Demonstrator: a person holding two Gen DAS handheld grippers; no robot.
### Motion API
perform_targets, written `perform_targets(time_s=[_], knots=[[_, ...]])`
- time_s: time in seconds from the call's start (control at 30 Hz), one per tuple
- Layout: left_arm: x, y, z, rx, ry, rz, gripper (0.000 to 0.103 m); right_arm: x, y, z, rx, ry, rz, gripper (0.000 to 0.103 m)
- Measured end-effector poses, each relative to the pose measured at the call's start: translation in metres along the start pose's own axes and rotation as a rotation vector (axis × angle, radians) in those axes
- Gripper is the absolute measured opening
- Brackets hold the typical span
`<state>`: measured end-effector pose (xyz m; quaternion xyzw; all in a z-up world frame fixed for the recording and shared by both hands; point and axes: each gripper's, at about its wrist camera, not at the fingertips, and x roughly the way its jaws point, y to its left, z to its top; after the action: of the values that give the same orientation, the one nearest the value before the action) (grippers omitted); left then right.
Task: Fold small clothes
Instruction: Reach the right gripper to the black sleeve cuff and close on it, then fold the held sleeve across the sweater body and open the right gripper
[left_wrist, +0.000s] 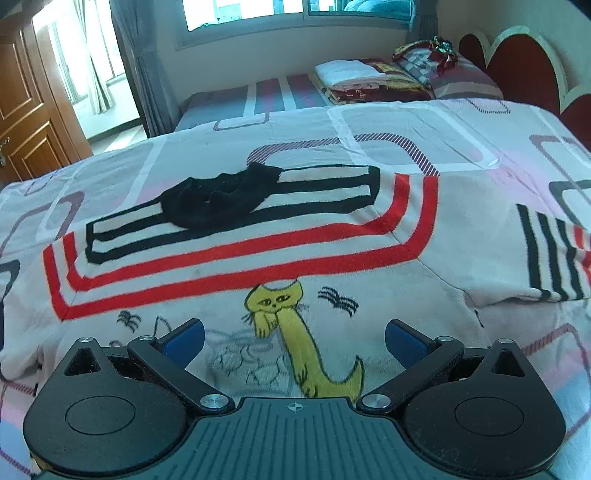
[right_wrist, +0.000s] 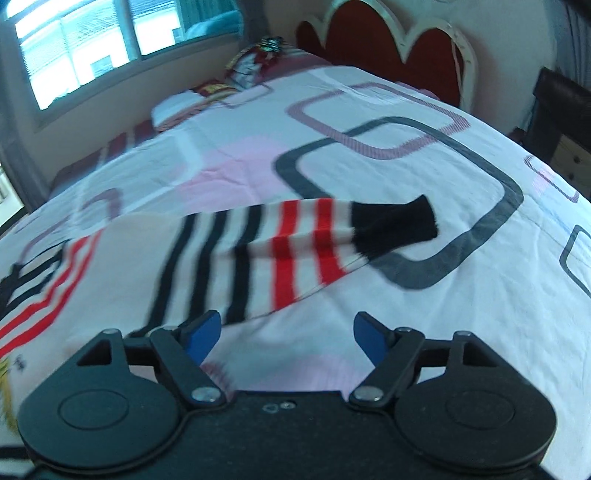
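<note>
1. We judge the folding barely begun: the small white knitted sweater with red and black stripes and a yellow cat on the chest (left_wrist: 280, 266) lies spread flat on the bed with the pink, grey and white patterned cover (left_wrist: 461, 125), body unfolded, collar away from us.
2. On the left, the sleeve end runs out of view, so we cannot tell how it lies.
3. At the neck sits a crumpled black collar (left_wrist: 221, 195), bunched on the black-striped yoke.
4. Our left claw (left_wrist: 293, 341) hovers over the cat print, jaws spread apart and empty, nothing between the blue pads (left_wrist: 186, 341).
5. On the right, the striped sleeve with a black cuff (right_wrist: 295, 251) stretches outward, unfolded; blur hides its lower edge, so it may be slightly lifted.
6. Our right claw (right_wrist: 286, 338) is released, clear of the fabric, by that sleeve's lower edge.
7. Left to do: both sleeves in, then the body folded.
</note>
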<state>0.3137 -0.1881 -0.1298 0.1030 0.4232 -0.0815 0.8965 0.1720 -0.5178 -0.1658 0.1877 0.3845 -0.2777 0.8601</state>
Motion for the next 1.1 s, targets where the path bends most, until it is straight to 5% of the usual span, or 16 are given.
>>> perform_targets(time_s=[0.43, 0.57, 0.73, 0.9, 1.1], knots=[[0.021, 0.013, 0.008, -0.018, 0.022, 0.038, 0.103, 0.057, -0.043, 0.031, 0.174, 0.011, -0.045, 0.046], [0.021, 0.021, 0.007, -0.026, 0.020, 0.036, 0.103, 0.059, -0.042, 0.034, 0.175, -0.008, -0.035, 0.017], [0.019, 0.038, 0.009, -0.046, 0.012, 0.047, 0.103, 0.045, -0.038, 0.040, 0.166, -0.072, 0.004, 0.009], [0.013, 0.077, 0.009, -0.128, 0.011, 0.035, 0.103, 0.010, 0.010, 0.050, 0.029, -0.181, 0.114, 0.009], [0.005, 0.137, 0.006, -0.205, 0.004, 0.015, 0.103, -0.025, 0.132, 0.040, -0.165, -0.191, 0.366, 0.009]])
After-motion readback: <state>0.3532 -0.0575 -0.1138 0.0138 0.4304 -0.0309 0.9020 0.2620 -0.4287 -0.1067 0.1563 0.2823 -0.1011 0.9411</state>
